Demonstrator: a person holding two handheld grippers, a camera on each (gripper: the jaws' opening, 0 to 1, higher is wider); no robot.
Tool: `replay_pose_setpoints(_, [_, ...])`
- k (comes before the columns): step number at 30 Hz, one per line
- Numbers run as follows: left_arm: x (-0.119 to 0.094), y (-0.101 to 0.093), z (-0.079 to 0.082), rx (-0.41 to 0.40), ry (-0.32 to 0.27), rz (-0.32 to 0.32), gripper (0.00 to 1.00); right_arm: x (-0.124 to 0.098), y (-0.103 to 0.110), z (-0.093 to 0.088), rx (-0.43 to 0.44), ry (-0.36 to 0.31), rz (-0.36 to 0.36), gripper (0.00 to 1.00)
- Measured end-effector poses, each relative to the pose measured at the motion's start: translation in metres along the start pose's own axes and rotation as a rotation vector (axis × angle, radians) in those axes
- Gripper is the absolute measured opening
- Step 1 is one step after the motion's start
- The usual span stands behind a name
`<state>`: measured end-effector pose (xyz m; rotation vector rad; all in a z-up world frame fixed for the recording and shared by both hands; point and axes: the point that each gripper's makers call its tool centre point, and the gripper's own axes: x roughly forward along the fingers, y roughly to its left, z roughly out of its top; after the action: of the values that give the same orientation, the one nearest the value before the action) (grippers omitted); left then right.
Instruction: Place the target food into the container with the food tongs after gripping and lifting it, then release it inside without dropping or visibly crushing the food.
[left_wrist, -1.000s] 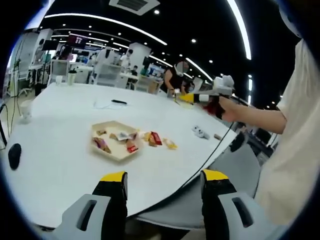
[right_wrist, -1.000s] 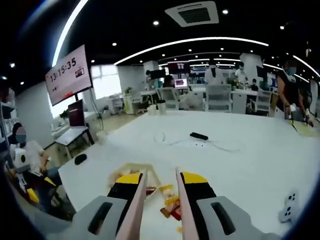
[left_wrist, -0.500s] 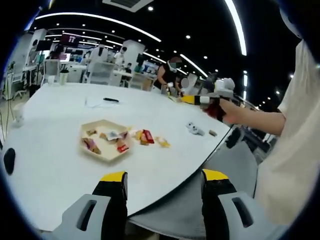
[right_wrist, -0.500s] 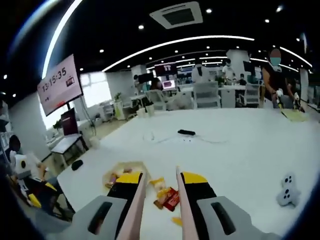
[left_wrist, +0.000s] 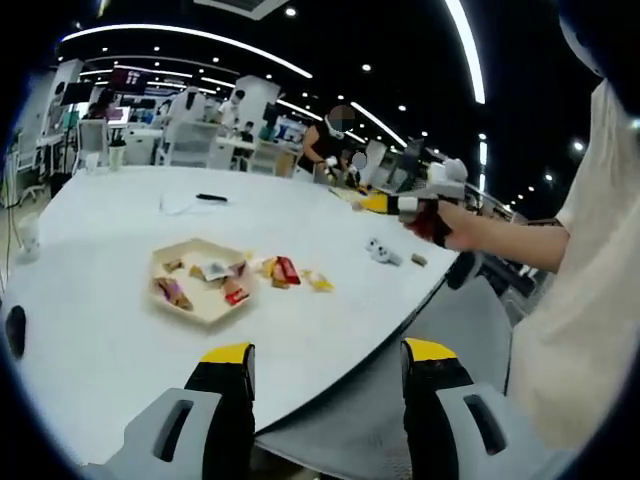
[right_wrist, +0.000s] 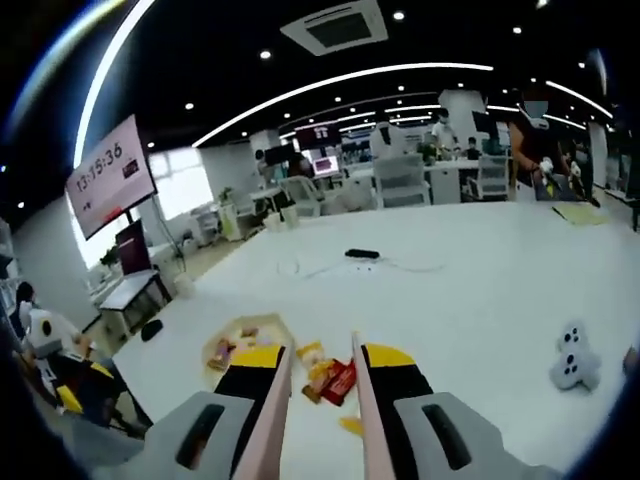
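tray (left_wrist: 196, 290) on white tabletop (left_wrist: 100, 340), wrapped snacks inside | loose snacks (left_wrist: 285, 272) on tabletop just right of tray | left gripper (left_wrist: 325, 385) nearer than tray, above tabletop edge, fingers spread wide, grasping nothing | right gripper (right_wrist: 320, 385) above loose snacks (right_wrist: 330, 378) beside tray (right_wrist: 245, 338), fingers narrowly parted around pink tongs, nothing between

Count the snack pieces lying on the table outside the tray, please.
3: a yellowish piece by the tray, a red packet next to it, a yellow piece farthest out. Others may be hidden.
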<state>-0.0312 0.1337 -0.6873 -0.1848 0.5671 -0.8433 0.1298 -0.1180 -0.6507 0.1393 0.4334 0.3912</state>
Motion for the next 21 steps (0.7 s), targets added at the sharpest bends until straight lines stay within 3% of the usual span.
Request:
replay_pose_setpoints(19, [0.002, -0.002, 0.001, 0.004, 0.006, -0.014, 0.58, -0.003, -0.003, -0.017, 0.037, 0.029, -0.014, 0.29])
replay_pose_setpoints(20, [0.002, -0.002, 0.000, 0.004, 0.007, -0.015, 0.58, -0.002, -0.003, -0.018, 0.032, 0.035, -0.014, 0.29])
replay_pose_setpoints(21, [0.002, -0.003, 0.000, 0.006, 0.011, -0.016, 0.58, -0.001, -0.004, -0.027, -0.019, 0.096, -0.023, 0.29])
